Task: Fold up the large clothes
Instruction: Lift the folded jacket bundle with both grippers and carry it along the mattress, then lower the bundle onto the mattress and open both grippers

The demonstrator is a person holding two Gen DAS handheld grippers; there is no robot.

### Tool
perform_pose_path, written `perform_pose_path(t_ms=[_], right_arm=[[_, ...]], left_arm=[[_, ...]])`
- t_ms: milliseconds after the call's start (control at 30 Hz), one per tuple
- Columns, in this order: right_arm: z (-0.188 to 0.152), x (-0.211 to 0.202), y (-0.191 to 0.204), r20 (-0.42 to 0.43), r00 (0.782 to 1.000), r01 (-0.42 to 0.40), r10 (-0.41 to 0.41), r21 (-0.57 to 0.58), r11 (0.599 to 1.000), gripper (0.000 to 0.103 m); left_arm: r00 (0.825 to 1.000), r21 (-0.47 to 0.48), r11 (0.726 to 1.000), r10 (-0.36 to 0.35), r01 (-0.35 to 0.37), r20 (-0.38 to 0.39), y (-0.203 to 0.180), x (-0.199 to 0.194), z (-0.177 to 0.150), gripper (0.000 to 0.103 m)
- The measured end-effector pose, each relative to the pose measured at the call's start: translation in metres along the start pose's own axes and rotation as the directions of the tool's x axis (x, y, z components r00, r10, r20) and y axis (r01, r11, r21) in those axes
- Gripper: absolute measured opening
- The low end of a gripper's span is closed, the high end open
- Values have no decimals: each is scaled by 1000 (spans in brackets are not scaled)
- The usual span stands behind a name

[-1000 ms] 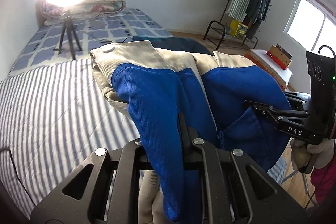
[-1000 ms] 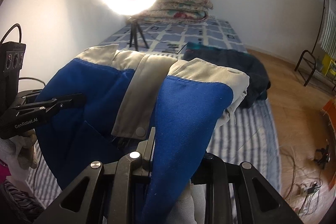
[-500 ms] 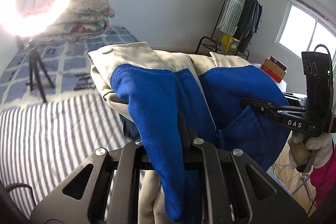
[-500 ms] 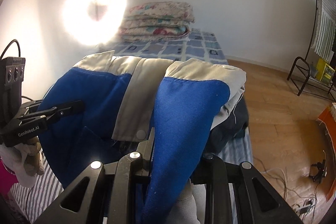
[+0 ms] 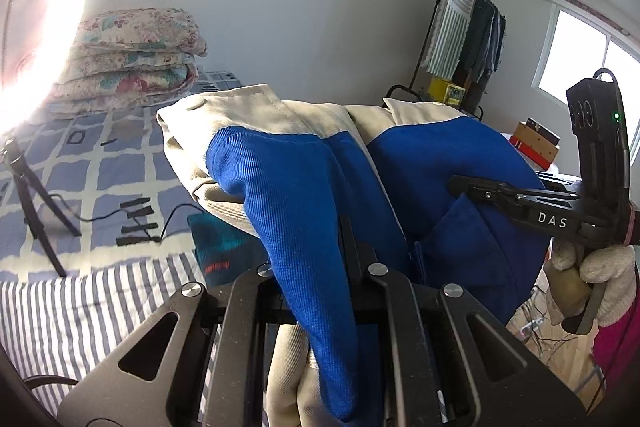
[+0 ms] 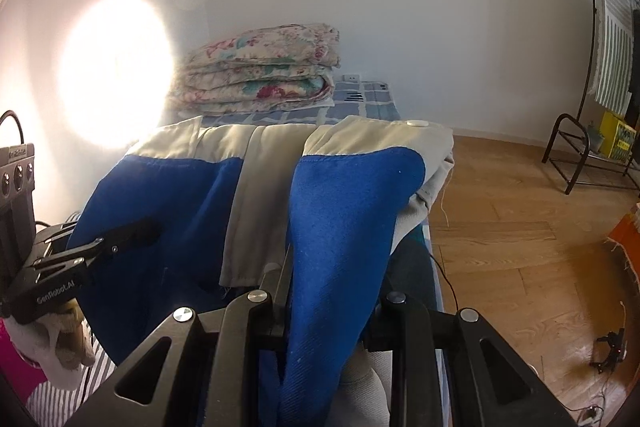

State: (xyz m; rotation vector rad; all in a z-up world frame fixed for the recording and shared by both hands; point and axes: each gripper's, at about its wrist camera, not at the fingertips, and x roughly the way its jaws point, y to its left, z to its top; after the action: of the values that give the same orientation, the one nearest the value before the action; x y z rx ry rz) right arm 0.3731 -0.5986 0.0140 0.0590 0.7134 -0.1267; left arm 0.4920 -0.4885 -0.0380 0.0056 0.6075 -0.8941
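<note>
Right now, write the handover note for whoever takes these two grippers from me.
Left gripper: shut on the blue-and-beige jacket, blue cloth draped over its fingers.
Right gripper: shut on the same jacket, gripped at a second spot beside the first.
Where things are: the jacket hangs bunched between both grippers, lifted clear of the striped bed sheet. A dark teal garment lies on the bed below. A folded floral quilt sits at the far end.
Done: jacket picked up with both grippers.
Left: lay it flat on the bed, then fold it. No fold is visible yet.
</note>
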Motion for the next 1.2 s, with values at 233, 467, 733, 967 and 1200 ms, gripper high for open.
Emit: perform_pose_path(t_ms=[233, 467, 733, 967, 1200], right_arm=[[7, 46, -31, -12, 999, -30, 31, 67, 997, 22], [-3, 83, -55, -41, 998, -39, 43, 96, 995, 22], [-19, 110, -94, -98, 995, -10, 29, 196, 981, 30], [-43, 132, -120, -157, 987, 61, -18, 272, 960, 60], [-60, 127, -126, -155, 987, 91, -45, 303, 949, 66]], left_arm=[[999, 12, 1000, 25, -25, -19, 6, 38, 8, 10], [996, 31, 997, 70, -68, -61, 22, 64, -5, 10], [986, -44, 995, 86, -93, -141, 61, 87, -24, 17], [980, -70, 989, 117, -129, -160, 71, 93, -39, 35], [975, -78, 983, 150, -165, -163, 73, 83, -43, 45]])
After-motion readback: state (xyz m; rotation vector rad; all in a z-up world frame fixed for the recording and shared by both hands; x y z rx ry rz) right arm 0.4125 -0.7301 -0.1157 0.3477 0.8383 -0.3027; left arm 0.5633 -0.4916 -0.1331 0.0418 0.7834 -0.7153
